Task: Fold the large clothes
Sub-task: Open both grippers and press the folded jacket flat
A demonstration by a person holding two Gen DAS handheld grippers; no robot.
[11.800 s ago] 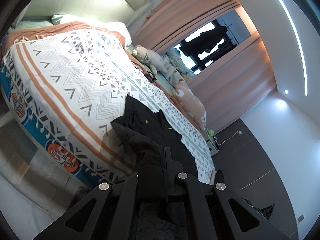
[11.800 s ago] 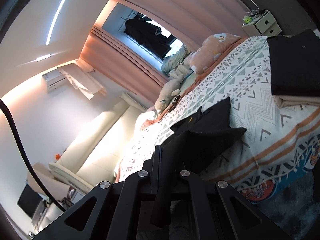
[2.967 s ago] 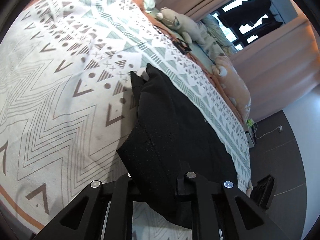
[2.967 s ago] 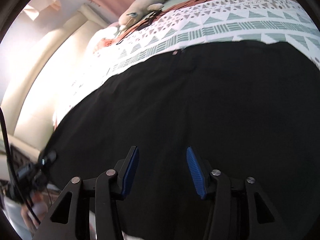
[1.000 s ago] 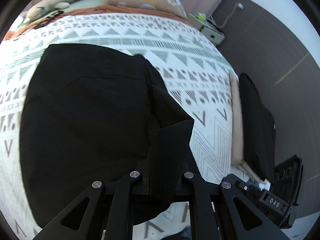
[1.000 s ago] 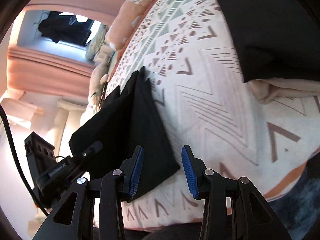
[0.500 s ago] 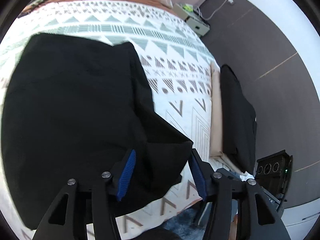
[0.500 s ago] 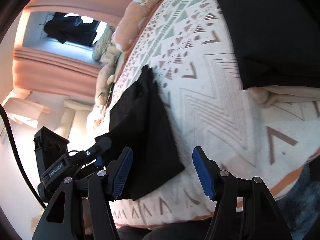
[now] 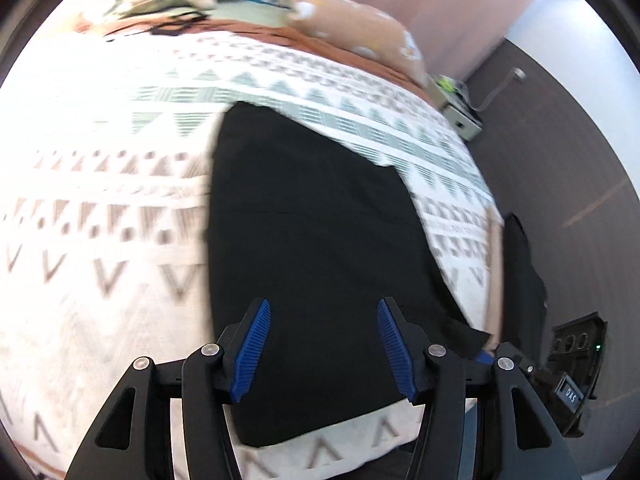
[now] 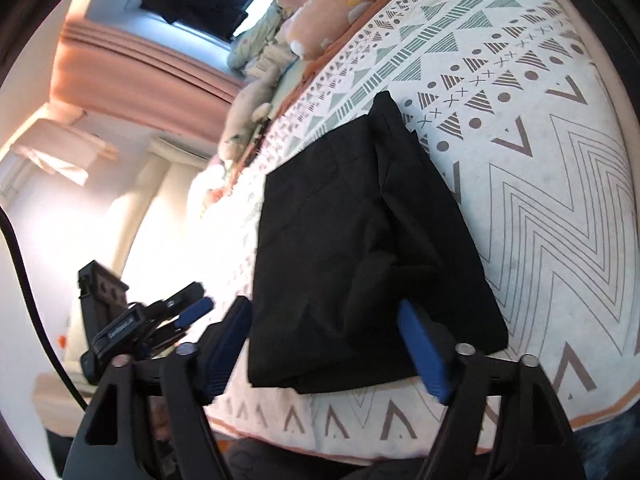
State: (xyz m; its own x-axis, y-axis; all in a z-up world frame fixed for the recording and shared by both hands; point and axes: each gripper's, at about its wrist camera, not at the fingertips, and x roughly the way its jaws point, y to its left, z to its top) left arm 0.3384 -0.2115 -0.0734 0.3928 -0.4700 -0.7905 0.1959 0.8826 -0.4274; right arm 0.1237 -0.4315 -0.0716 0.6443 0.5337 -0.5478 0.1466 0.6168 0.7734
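A black garment (image 9: 312, 240) lies folded into a rough rectangle on the patterned white bedspread (image 9: 100, 220). My left gripper (image 9: 322, 304) hovers over the garment's near part, open, its blue pads wide apart and touching nothing. In the right wrist view the same garment (image 10: 352, 220) shows a thicker folded layer along its right side. My right gripper (image 10: 324, 306) is at the garment's near edge. Its jaws are opening, the cloth lies below and beyond the pads, and they do not press on it. The left gripper's blue finger (image 10: 192, 308) shows at the left.
A second folded black garment (image 9: 524, 272) rests on a beige layer at the bed's right edge. Plush toys (image 9: 352, 28) line the far side of the bed. Beyond the bed are a nightstand (image 9: 460, 116), dark floor (image 9: 560, 140) and pink curtains (image 10: 140, 56).
The left gripper let go of the garment's corner and swung over the folded garment. The right jaws spread wider and drew back. The garment now lies flat in its fold.
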